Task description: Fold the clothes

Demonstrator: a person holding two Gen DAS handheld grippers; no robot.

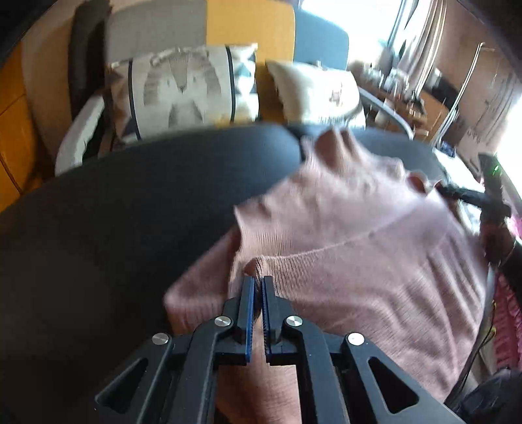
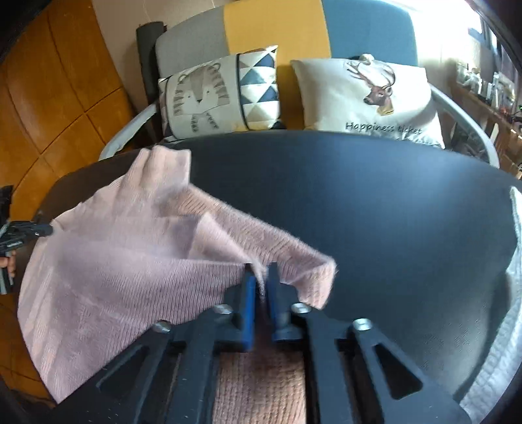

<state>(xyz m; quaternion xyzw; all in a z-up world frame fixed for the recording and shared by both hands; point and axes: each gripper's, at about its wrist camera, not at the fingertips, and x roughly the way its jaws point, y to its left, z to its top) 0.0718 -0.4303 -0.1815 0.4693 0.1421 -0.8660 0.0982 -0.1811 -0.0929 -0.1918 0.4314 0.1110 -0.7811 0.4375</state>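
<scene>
Behind the dark round surface (image 2: 391, 202) sits a grey, yellow and blue sofa (image 2: 277, 29) with two cushions, a striped-animal one (image 2: 202, 98) on the left and a deer one (image 2: 368, 94) reading "Happiness ticket" on the right. On the surface lies a pink knit sweater (image 2: 114, 257), partly lifted and bunched, its near end cut off under the gripper bodies in both views. The left gripper (image 1: 258, 283) is clamped tight on a fold of the sweater; that view is pretty smeared, so the cushions and cluttered shelf behind are hard to read. The right gripper (image 2: 261, 274) has knit pinched between its blue pads (image 2: 249, 293) too, jaws slightly apart. Something white and quilted (image 2: 502, 342) peeks in at the far right edge, can't tell what.
</scene>
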